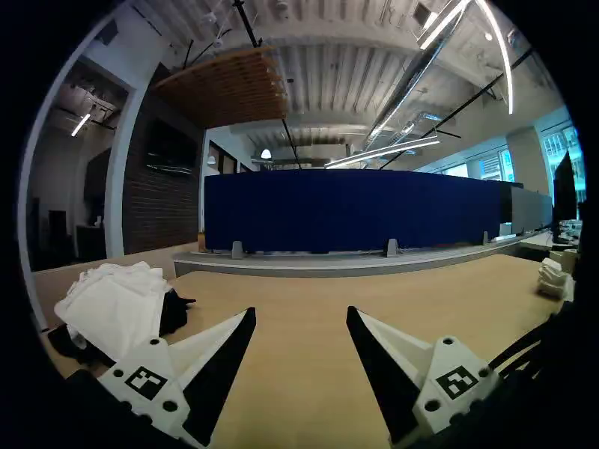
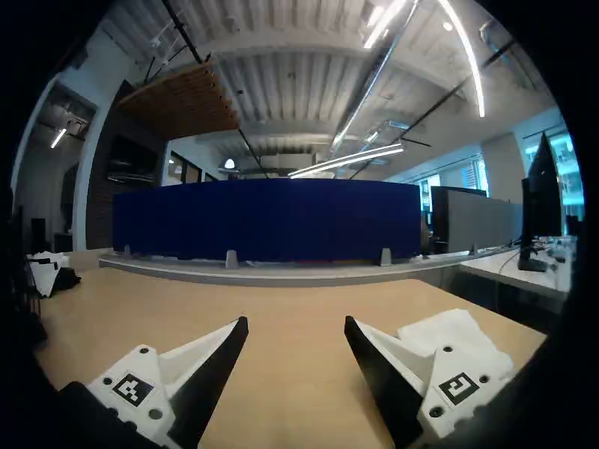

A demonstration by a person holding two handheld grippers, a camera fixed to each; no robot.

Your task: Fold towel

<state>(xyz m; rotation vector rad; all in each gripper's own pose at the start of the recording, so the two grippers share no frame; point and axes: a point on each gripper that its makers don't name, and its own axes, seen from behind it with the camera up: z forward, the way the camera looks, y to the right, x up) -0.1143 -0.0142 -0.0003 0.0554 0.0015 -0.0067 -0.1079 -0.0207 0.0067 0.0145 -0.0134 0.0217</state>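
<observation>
Left gripper (image 1: 300, 311) and right gripper (image 2: 296, 320): both spread, empty. Crumpled white cloth towel (image 1: 112, 307) is heaped on a black item (image 1: 174, 311); a careless pinch may grab several layers, or that.

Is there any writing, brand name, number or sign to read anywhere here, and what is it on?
None: no readable words or numbers.
The left gripper and the right gripper carry only black-and-white square patterns, which are not writing.

No readable text, brands or numbers. Only square black-and-white code tags (image 1: 146, 382) on the left gripper (image 1: 299, 323) and right gripper (image 2: 296, 331).
</observation>
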